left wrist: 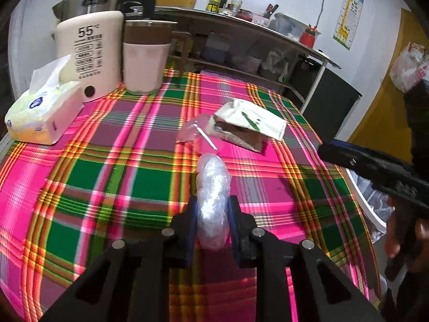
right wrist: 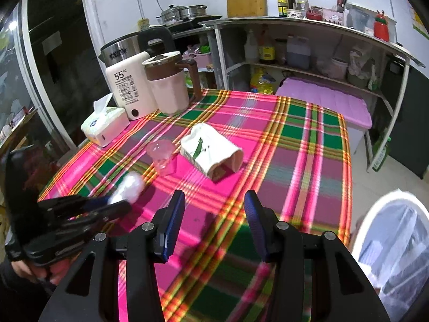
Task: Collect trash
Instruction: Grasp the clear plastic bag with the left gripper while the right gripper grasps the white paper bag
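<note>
The left gripper [left wrist: 211,209] tilts downward over the pink-and-green plaid tablecloth [left wrist: 107,161], its blue-padded jaws clamped on a crumpled wad of clear plastic wrap [left wrist: 213,187] that sticks out beyond the fingertips. The right gripper [right wrist: 214,212] also angles down over the cloth near its right edge, jaws apart with nothing between them. Toward the middle of the cloth lie a clear plastic cup [right wrist: 162,157] on its side and, just beside it, a torn white paper carton with a green leaf print [right wrist: 211,151]. A white bin lined with a clear bag [right wrist: 396,230] stands beyond the cloth's right edge.
</note>
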Demonstrator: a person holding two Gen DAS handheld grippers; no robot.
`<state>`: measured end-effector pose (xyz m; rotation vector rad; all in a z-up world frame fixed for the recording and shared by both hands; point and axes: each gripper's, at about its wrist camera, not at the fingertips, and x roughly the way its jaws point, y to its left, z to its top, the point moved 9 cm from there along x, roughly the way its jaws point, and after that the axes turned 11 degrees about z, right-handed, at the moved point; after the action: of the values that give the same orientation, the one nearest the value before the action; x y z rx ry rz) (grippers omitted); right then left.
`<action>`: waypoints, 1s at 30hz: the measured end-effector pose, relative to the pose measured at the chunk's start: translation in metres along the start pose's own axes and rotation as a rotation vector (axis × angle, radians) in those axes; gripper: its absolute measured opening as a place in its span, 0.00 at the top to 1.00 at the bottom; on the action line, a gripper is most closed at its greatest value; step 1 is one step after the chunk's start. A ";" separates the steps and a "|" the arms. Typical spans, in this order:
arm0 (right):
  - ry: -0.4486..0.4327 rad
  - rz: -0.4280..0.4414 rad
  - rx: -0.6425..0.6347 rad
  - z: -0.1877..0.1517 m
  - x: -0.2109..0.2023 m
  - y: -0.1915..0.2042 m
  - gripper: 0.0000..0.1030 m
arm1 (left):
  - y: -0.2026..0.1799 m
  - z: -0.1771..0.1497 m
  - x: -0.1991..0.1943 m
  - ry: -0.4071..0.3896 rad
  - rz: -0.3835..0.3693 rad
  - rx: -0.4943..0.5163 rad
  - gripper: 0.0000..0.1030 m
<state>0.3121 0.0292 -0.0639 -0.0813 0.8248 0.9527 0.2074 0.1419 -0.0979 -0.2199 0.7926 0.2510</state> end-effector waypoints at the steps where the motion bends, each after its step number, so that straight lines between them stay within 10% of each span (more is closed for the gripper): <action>1: 0.000 -0.003 -0.001 0.003 0.004 -0.002 0.54 | 0.002 -0.001 0.000 0.002 -0.001 -0.005 0.78; 22: 0.127 0.074 -0.006 0.028 0.086 -0.018 0.55 | 0.004 -0.007 0.009 0.060 -0.065 -0.047 0.78; 30: 0.127 0.067 0.014 0.023 0.078 -0.010 0.81 | 0.006 -0.006 0.011 0.060 -0.055 -0.049 0.78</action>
<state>0.3568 0.0861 -0.1018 -0.1032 0.9563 1.0119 0.2091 0.1471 -0.1104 -0.2964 0.8394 0.2129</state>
